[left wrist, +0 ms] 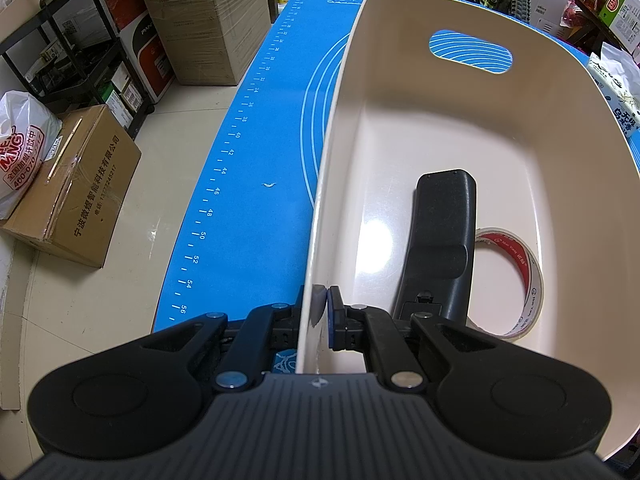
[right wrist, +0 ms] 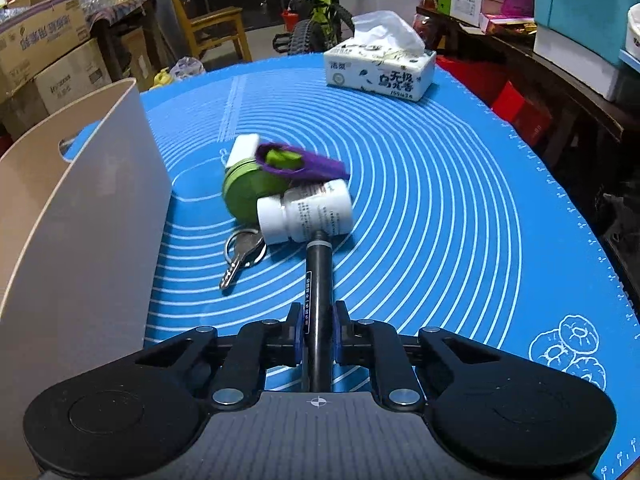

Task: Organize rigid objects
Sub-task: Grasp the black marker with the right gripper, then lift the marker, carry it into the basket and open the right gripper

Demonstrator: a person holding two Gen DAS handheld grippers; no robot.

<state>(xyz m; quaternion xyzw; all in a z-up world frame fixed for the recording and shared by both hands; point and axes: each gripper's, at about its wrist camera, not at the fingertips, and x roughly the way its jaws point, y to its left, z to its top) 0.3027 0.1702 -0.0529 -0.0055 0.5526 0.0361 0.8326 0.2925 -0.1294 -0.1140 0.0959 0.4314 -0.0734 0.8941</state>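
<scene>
Tissue box (right wrist: 380, 70) on blue mat (right wrist: 460, 200)

Pale tiled floor (left wrist: 192, 120), cardboard boxes (left wrist: 76, 184) stacked beside black shelf rack (left wrist: 80, 52); wooden chair (right wrist: 218, 32), bicycle (right wrist: 320, 24) behind; dim room.

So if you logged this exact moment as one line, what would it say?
left fingers: shut on bin wall | right fingers: closed on black pen | in bin: remote, tape roll
</scene>
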